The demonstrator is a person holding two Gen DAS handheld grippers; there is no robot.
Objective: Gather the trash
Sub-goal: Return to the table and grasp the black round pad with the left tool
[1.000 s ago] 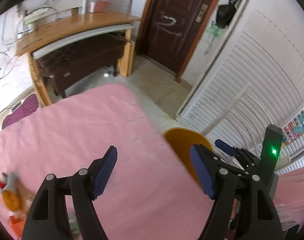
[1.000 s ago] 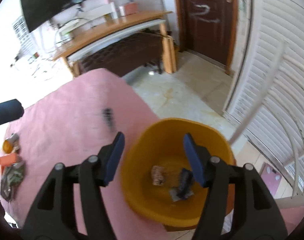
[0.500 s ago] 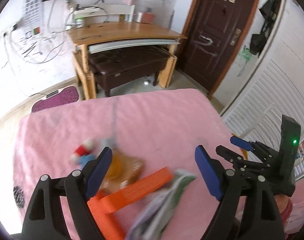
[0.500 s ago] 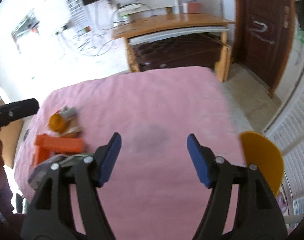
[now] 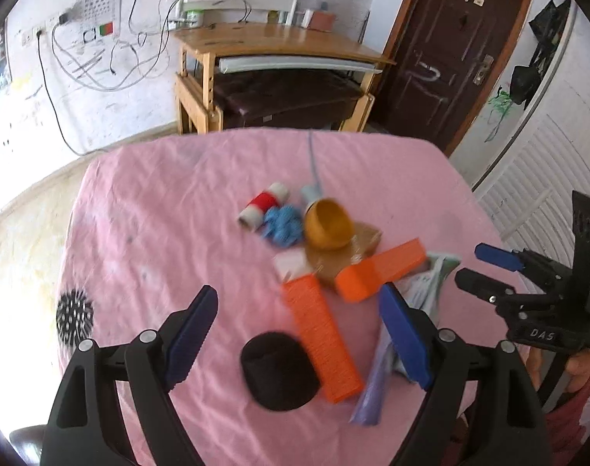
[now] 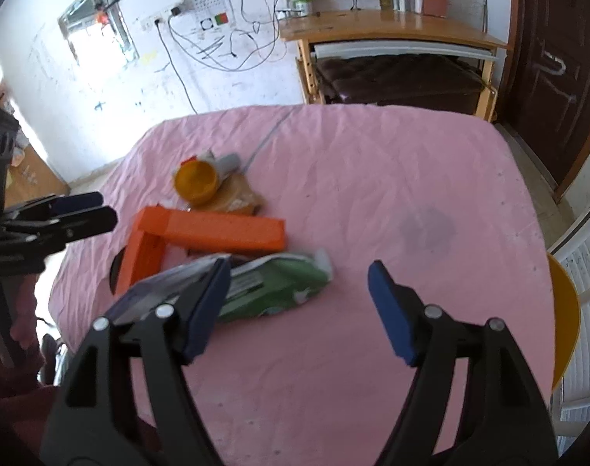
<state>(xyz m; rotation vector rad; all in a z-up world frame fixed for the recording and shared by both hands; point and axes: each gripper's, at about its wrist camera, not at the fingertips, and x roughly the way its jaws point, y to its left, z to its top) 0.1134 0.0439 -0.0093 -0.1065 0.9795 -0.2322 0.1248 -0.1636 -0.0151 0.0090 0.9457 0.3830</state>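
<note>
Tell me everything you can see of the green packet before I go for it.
The green packet is a flat, crinkled soft wrapper, plastic by its look, green with white patches and a pale sealed end. It lies flat on the pink cloth, its long side running left-right in the right wrist view. Its left part is hidden behind the right gripper's left finger, where a greyish-purple bag adjoins or overlaps it. An orange box lies just beyond it; whether they touch is unclear. Nothing grips it.

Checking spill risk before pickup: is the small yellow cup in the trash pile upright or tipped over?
Tipped over. The yellow cup lies on its side on a brown wrapper, its mouth facing sideways toward the cameras. The blur hides whether anything is inside.
</note>
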